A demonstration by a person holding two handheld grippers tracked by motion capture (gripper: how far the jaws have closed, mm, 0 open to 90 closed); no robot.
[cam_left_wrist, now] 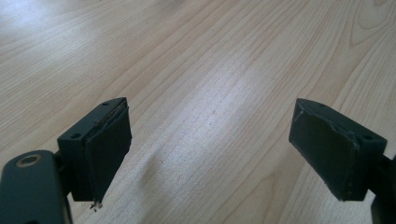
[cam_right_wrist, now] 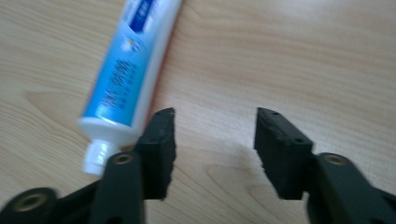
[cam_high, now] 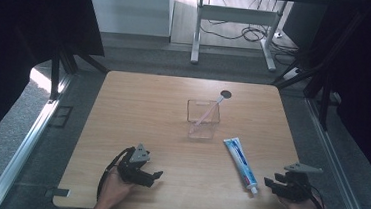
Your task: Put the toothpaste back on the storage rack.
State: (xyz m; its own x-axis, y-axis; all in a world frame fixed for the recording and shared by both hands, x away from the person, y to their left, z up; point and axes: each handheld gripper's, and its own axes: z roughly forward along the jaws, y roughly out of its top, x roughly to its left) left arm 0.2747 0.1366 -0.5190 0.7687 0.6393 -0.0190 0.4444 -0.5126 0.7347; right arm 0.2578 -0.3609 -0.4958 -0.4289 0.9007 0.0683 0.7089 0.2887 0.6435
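Wood grain runs pale and smooth across the tabletop (cam_high: pixel 138 111), a squarish slab with rounded corners.

At the left, near the front edge, the left hand-held gripper (cam_high: pixel 154 175) rests low over the wood, held in a hand (cam_high: pixel 114 188) that comes in from below. Its two black jaws stand wide apart with only bare wood between them in the left gripper view (cam_left_wrist: pixel 210 154), and their flat pads look worn and frayed at the edges. A broad stretch of open tabletop lies around it to the left and toward the far side.

Further right, past the middle, a clear square-sided cup (cam_high: pixel 203 118) stands upright with a thin pale toothbrush (cam_high: pixel 208 112) leaning inside it. A small dark round hole (cam_high: pixel 225 94) sits in the wood just behind.

A toothpaste tube (cam_high: pixel 240 163), blue and white and glossy, lies flat to the right of the cup, its white cap (cam_high: pixel 252 190) pointing at the front edge.

The right hand-held gripper (cam_high: pixel 269 183) sits just beside that cap, to its right, close to the tabletop's front right corner. In the right gripper view its jaws are spread open on nothing (cam_right_wrist: pixel 215 140), with the tube (cam_right_wrist: pixel 128 74) lying outside the left jaw and its cap (cam_right_wrist: pixel 95 156) next to that jaw.
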